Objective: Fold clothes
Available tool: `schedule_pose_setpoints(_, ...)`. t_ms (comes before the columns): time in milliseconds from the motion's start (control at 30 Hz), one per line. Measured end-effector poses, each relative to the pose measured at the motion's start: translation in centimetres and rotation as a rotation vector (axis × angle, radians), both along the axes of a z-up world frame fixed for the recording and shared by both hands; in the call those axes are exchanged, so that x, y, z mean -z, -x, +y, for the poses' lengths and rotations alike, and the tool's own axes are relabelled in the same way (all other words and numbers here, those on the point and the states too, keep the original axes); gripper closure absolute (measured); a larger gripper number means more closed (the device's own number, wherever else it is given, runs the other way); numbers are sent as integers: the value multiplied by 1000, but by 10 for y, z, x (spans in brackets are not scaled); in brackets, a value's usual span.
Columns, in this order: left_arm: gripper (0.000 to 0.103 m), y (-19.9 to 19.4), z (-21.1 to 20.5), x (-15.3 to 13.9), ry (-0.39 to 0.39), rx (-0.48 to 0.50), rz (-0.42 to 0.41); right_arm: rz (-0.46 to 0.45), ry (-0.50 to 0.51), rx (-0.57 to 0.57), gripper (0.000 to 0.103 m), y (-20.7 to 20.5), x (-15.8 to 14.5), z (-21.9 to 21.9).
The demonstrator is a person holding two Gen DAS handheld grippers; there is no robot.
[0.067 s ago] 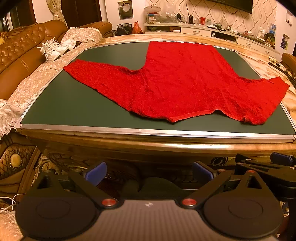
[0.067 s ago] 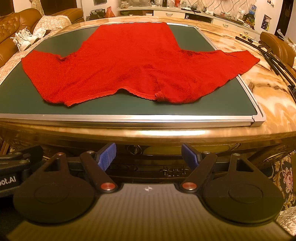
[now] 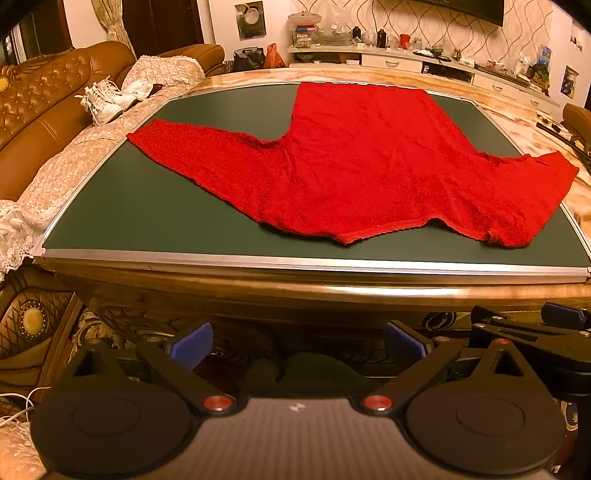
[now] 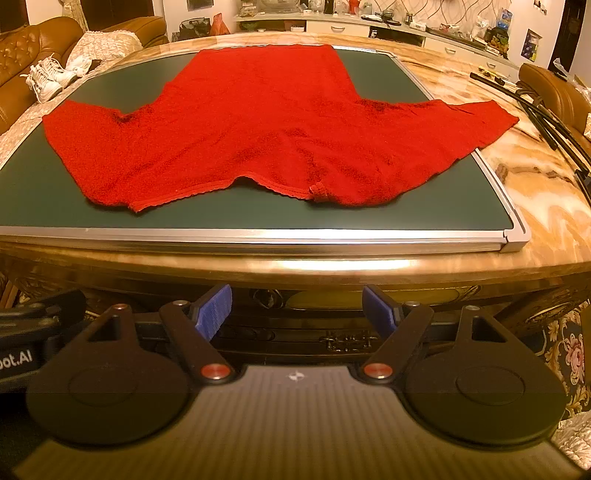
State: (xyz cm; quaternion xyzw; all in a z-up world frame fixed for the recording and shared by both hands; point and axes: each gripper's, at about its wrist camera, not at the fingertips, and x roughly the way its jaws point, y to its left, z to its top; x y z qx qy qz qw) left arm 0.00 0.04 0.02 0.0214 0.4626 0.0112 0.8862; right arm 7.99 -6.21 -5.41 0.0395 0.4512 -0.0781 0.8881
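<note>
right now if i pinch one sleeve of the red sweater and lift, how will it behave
The red sweater looks like soft knit lying flat with small wrinkles, so it would probably droop and trail. Spread wide over the green mat, the rest would likely drag rather than lift. Its fuzzy texture suggests little slip.

Warm yellow light, brown leather sofa (image 3: 40, 122) on the left, cluttered white cabinet (image 3: 424, 64) along the far patterned wall (image 3: 454, 29).

Two wrist fisheye views, each low before the near edge of the table (image 3: 295, 291), facing forward across it over its own gripper, left view offset leftward, both sharing the red garment (image 4: 266, 122) and green mat (image 3: 122, 206).
</note>
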Motion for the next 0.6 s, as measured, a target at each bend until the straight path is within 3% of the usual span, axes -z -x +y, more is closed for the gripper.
schedule_pose_setpoints(600, 1, 0, 2, 0, -18, 6, -3, 1, -2, 2, 17, 1, 0, -1)
